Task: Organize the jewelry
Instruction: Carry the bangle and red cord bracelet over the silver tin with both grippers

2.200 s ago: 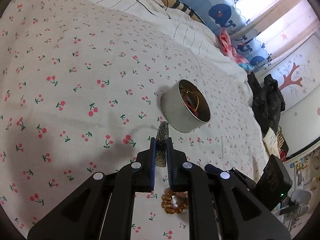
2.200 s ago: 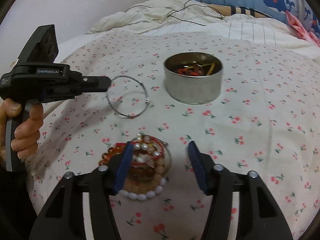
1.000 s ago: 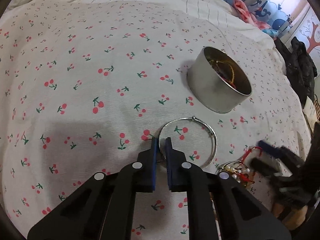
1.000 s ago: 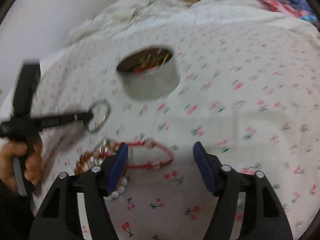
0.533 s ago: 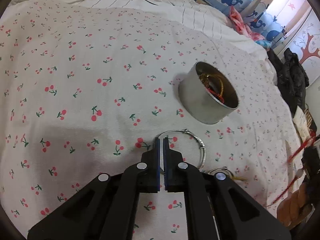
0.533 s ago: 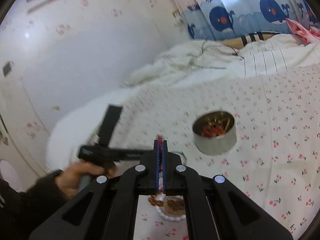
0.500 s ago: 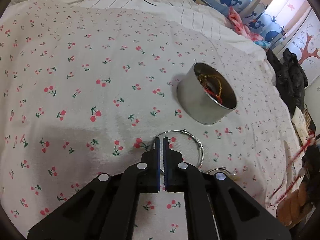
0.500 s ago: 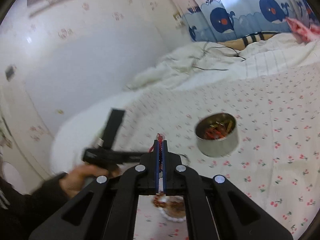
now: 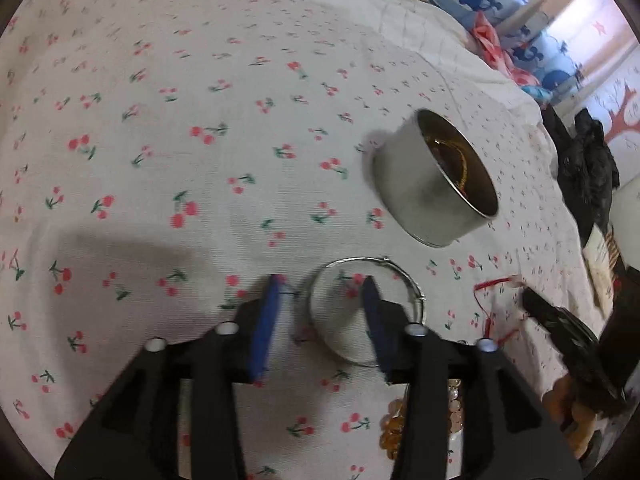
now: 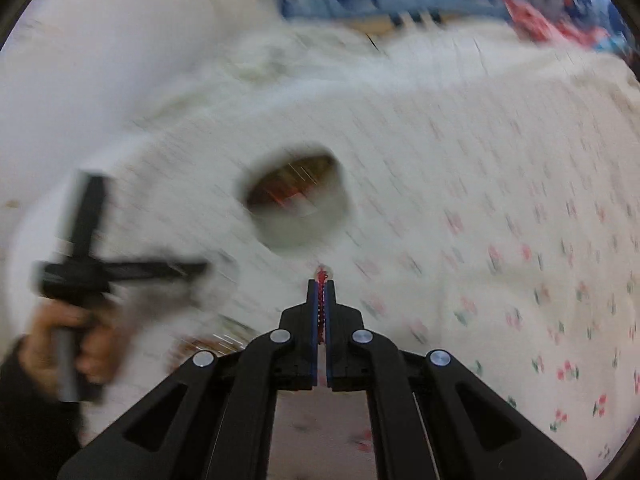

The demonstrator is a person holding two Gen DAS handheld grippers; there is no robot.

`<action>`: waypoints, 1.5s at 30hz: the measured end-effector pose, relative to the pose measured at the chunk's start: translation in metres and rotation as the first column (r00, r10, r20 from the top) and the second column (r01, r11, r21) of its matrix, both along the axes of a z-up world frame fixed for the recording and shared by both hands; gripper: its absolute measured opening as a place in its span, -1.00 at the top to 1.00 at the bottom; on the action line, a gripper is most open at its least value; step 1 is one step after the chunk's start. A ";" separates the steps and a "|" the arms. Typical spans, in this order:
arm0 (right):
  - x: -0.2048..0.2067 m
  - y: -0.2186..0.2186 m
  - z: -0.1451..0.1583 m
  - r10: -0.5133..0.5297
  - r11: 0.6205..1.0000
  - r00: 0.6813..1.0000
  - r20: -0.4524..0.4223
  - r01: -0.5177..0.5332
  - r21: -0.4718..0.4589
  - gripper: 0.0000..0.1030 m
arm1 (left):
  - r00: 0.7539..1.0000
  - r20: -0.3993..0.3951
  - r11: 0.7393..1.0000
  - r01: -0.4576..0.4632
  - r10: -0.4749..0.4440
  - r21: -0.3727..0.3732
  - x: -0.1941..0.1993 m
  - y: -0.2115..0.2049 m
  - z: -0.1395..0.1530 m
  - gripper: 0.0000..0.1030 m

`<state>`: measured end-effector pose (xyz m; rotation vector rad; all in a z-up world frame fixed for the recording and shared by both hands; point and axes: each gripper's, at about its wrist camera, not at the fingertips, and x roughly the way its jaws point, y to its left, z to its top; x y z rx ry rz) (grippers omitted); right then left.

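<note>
**Red cord heading for the tin, silver bangle let go**

Red braided cord bracelet (image 10: 320, 300) is sitting clamped between the pads of the right gripper (image 10: 321, 280), jaws pressed nearly together on it, a short end poking out past the tips. Round metal tin (image 10: 298, 204) is lying just ahead of those tips and slightly left; likely the cord is being carried there, since the tin is already holding other pieces. View is badly smeared, so finer detail is not readable.

Left gripper (image 9: 320, 288) is opening, jaws standing apart, nothing pinched. Thin silver bangle (image 9: 366, 312) is lying flat on the cherry-print bedsheet (image 9: 160, 120) under the right-hand pad, its near edge between the jaws, apparently touching neither pad. Tin (image 9: 436, 188) is sitting ahead and right of this gripper. Beaded bracelets (image 9: 394, 426) are resting below its right jaw, waiting their turn by the look of it.
</note>
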<state>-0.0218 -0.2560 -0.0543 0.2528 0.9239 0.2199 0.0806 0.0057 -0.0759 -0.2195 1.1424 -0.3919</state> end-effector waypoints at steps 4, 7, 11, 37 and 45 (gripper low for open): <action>-0.003 -0.004 0.001 -0.030 0.999 0.999 0.017 0.030 0.011 -0.29 | 0.997 0.046 0.992 0.053 -0.058 0.111 -0.007 -0.018 0.003 -0.04; -0.001 0.007 -0.002 0.002 0.999 1.000 0.014 -0.001 -0.046 -0.29 | 0.997 0.061 0.990 0.037 -0.045 0.134 -0.010 -0.019 0.003 0.19; 0.000 0.020 -0.013 0.053 0.993 0.998 -0.028 -0.056 -0.104 -0.29 | 0.997 0.053 0.993 0.047 -0.053 0.110 -0.010 -0.015 0.007 0.93; 0.013 0.001 0.064 0.030 0.992 0.959 0.280 -0.062 0.106 0.94 | 0.975 0.210 0.997 0.078 -0.070 -0.026 0.012 -0.036 0.084 0.92; 0.036 -0.008 0.067 0.007 0.992 0.958 0.286 -0.042 0.117 0.94 | 0.971 0.223 0.996 0.085 -0.085 0.011 0.041 -0.057 0.087 0.92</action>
